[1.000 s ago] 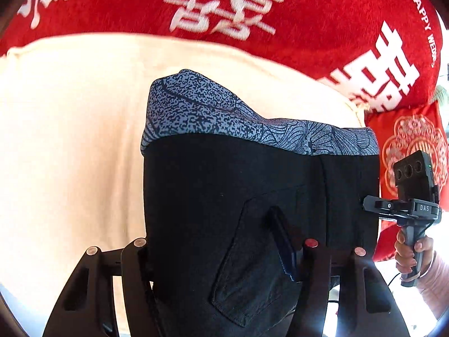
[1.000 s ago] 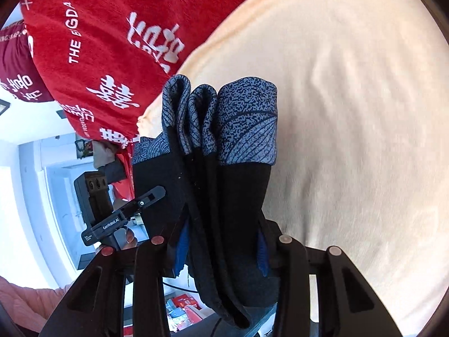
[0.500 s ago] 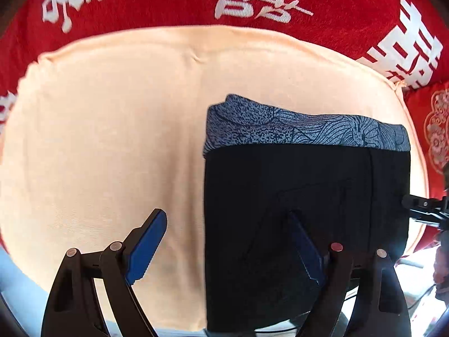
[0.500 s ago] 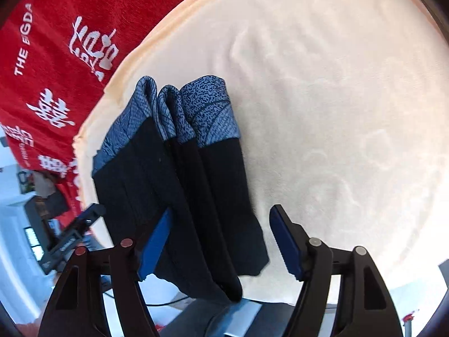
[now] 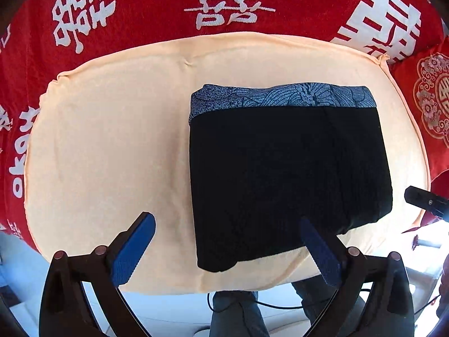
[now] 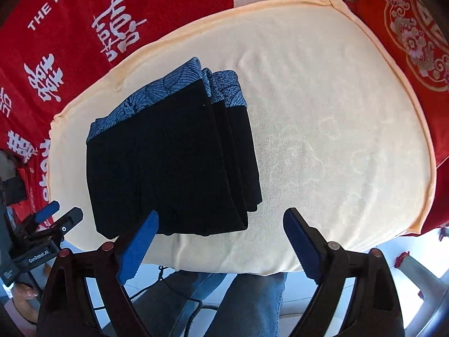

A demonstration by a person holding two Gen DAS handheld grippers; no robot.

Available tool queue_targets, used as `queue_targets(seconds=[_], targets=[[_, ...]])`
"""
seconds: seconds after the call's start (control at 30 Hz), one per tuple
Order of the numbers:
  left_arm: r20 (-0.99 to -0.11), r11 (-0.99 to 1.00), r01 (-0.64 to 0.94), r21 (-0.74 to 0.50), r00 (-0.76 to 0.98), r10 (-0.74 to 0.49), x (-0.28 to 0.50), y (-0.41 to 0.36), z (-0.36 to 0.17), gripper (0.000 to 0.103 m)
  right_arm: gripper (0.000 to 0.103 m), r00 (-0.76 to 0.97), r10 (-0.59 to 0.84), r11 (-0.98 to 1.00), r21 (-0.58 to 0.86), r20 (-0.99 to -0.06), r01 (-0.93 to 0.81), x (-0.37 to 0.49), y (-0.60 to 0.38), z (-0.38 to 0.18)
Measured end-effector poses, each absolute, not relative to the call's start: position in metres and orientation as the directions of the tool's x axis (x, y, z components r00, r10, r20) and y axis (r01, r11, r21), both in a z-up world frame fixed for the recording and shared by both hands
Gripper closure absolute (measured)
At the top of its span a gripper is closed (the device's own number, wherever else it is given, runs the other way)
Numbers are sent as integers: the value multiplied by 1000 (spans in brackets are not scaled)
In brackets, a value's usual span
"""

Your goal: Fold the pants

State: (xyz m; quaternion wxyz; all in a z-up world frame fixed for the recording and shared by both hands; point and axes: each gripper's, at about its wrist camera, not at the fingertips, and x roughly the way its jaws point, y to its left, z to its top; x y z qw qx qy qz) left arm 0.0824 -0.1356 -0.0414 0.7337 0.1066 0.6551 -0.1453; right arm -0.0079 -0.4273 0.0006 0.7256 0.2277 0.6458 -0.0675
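Pants (image 5: 286,174) lie folded into a compact black block on the cream pad (image 5: 106,146), which rests on a red cloth (image 5: 146,2) with white characters. Landmark: the pad. The block sits toward the pad's near edge, flat, with its blue patterned waistband (image 5: 280,97) on the side away from that edge. In the right wrist view several stacked layers show along one side of the block, roughly aligned and stepped a little at the edge.

Left claw (image 5: 227,250): jaws opening and already wide, nothing between the pads. One blue pad (image 5: 134,250) stands over bare cream surface; the other overlaps the block's near edge in the picture, and contact cannot be confirmed. Right claw (image 6: 221,244): jaws likewise opening and wide, nothing between them, above the pad's near edge beside the block's corner. Neither claw grips cloth.

Step in hand, by judgement: release after the last fold. The garment appears fully folded and laid down, so the task looks at or near completion.

Next move, by judgement: both claws should clear the block without snagging its near edge. If any tidying is wanted, it would be a light press or a nudge to square the stepped layers. Risk: a pad catching the top layer and pulling the stack open.

A person's legs (image 6: 247,303) in jeans show below the pad's near edge.
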Motion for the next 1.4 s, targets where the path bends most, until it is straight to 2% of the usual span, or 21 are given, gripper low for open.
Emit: queue_targets(seconds=[0.03, 0.33, 0.8, 1.4], targets=[[-993, 933, 358, -27, 100, -67, 78, -134, -37, 0, 0, 165, 180, 894, 231, -970, 384, -10, -423, 6], [-988, 913, 404, 61, 156, -4, 51, -131, -2, 0, 0, 142, 29, 942, 75, -989, 327, -23, -384, 48], [-984, 910, 408, 76, 177, 3, 39, -121, 33, 0, 0, 127, -4, 940, 40, -992, 338, -31, -365, 79], [-979, 889, 449, 86, 203, -7, 33, -127, 50, 0, 0, 130, -38, 957, 1, -991, 291, -23, -343, 96]])
